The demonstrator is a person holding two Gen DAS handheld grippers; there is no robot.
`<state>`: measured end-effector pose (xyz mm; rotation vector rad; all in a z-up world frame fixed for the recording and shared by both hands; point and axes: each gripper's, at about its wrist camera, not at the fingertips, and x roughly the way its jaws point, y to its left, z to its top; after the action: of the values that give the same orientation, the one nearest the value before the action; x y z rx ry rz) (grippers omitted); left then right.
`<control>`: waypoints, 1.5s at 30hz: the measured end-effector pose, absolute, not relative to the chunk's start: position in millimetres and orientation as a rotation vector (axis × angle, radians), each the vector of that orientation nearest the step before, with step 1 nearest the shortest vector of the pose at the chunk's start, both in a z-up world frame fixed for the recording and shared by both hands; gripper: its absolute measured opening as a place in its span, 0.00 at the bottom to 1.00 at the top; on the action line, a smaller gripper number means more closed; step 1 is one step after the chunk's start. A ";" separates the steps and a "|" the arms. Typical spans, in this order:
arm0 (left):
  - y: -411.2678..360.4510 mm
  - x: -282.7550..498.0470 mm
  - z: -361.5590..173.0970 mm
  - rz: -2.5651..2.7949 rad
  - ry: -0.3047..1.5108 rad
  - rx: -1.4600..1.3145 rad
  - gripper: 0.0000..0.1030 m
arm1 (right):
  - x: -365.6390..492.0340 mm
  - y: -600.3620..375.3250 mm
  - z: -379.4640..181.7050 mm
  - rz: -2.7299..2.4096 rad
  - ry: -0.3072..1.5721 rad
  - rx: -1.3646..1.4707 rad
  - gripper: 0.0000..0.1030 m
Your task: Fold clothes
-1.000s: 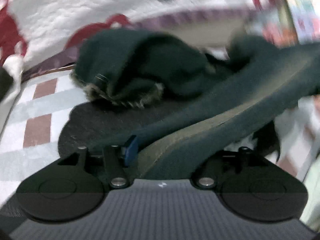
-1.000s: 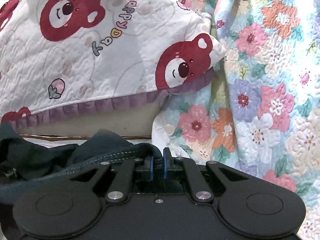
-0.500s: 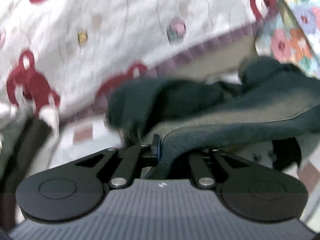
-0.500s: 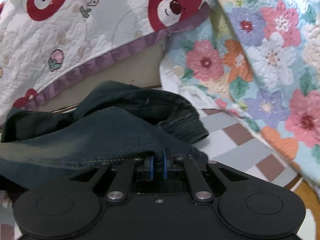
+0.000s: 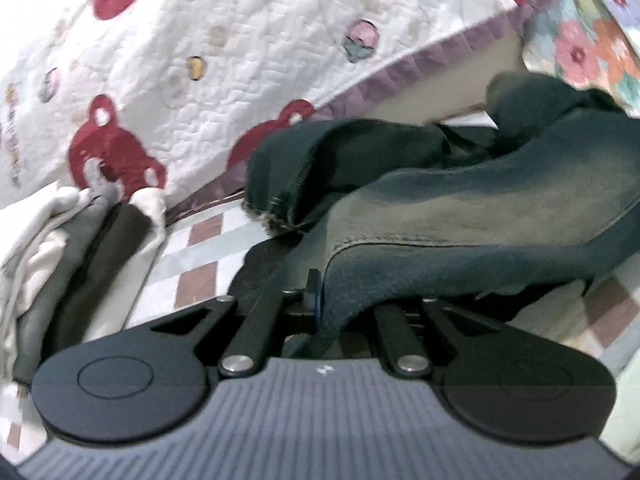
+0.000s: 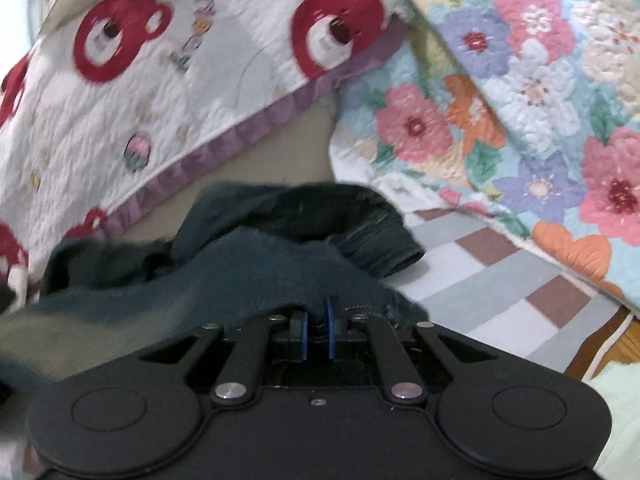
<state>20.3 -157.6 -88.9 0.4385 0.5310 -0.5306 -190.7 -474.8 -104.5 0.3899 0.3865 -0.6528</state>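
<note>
The left gripper point(image 5: 318, 300) pinches a stitched edge of the dark jeans point(image 5: 460, 216), which stretch away to its right. The right gripper point(image 6: 315, 334) clamps another denim edge directly ahead. Bare checkered sheet point(image 6: 492, 284) lies right of it; the bear quilt point(image 6: 180, 92) borders beyond.

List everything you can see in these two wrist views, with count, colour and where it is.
dark garment: one, dark blue-green denim, lifted over the checked sheet, clamped by both tongs
bear quilt: one, white with red bears and purple trim, behind the garment
floral quilt: one, pastel flowers, on the right
checked sheet: one, grey, white and brown, underneath
pile of clothes: one, cream and grey, far left
left tongs: black, shut on the garment
right tongs: black, blue pads, shut on the garment
</note>
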 end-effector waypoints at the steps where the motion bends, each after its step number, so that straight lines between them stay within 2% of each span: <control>1: -155.8 17.8 -81.5 -0.529 0.533 0.421 0.06 | -188.3 -481.6 -90.1 -0.656 0.362 0.360 0.08; 3: -160.5 10.9 -69.8 -0.537 0.513 0.426 0.06 | -183.5 -495.4 -61.5 -0.663 0.311 0.300 0.08; 6: -169.7 0.0 -53.1 -0.551 0.477 0.443 0.06 | -176.0 -494.2 1.9 -0.631 0.235 0.062 0.08; 12: -168.5 -29.4 -57.1 -0.622 0.545 0.476 0.07 | -242.1 -458.7 71.8 -0.549 0.125 -0.210 0.08; 13: -168.0 -35.5 -62.9 -0.628 0.564 0.507 0.08 | -255.6 -453.6 67.0 -0.552 0.152 -0.234 0.08; 16: -165.1 -50.8 -86.3 -0.671 0.634 0.587 0.09 | -302.6 -443.5 -1.3 -0.607 0.374 -0.217 0.09; 22: -166.1 -71.1 -114.4 -0.670 0.688 0.678 0.11 | -370.9 -448.7 -105.3 -0.543 0.688 0.036 0.09; 27: -164.8 -72.4 -110.2 -0.631 0.684 0.630 0.11 | -389.3 -464.9 -100.9 -0.502 0.710 0.157 0.09; 31: -155.5 -77.2 -99.0 -0.614 0.688 0.569 0.12 | -396.4 -462.3 -67.3 -0.383 0.577 0.281 0.19; 33: -148.1 -77.6 -95.5 -0.619 0.724 0.509 0.12 | -384.0 -445.1 -54.4 -0.295 0.552 0.233 0.29; 34: -143.5 -76.6 -95.4 -0.615 0.740 0.484 0.14 | -376.8 -435.1 -48.4 -0.252 0.546 0.195 0.48; 35: -138.5 -75.0 -95.8 -0.609 0.756 0.461 0.17 | -367.5 -425.1 -44.0 -0.213 0.550 0.155 0.62; 36: -133.5 -73.5 -96.3 -0.602 0.771 0.437 0.21 | -354.4 -416.9 -41.9 -0.182 0.562 0.131 0.63; 39: -116.5 -60.4 -93.0 -0.554 0.836 0.330 0.24 | -311.1 -397.9 -35.9 -0.099 0.574 0.126 0.63; 41: -102.0 -53.6 -84.2 -0.502 0.859 0.261 0.34 | -288.3 -383.9 -20.9 0.029 0.516 0.175 0.63; 43: -85.9 -47.9 -73.9 -0.440 0.871 0.211 0.36 | -263.6 -369.9 0.2 0.178 0.433 0.232 0.63; 45: -61.9 -37.8 -67.4 -0.375 0.892 0.170 0.48 | -230.8 -350.3 12.7 0.302 0.431 0.258 0.63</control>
<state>-37.8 -61.9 -67.4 0.1702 0.8920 -0.3749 -230.8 -350.3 12.7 0.2583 0.4312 0.3015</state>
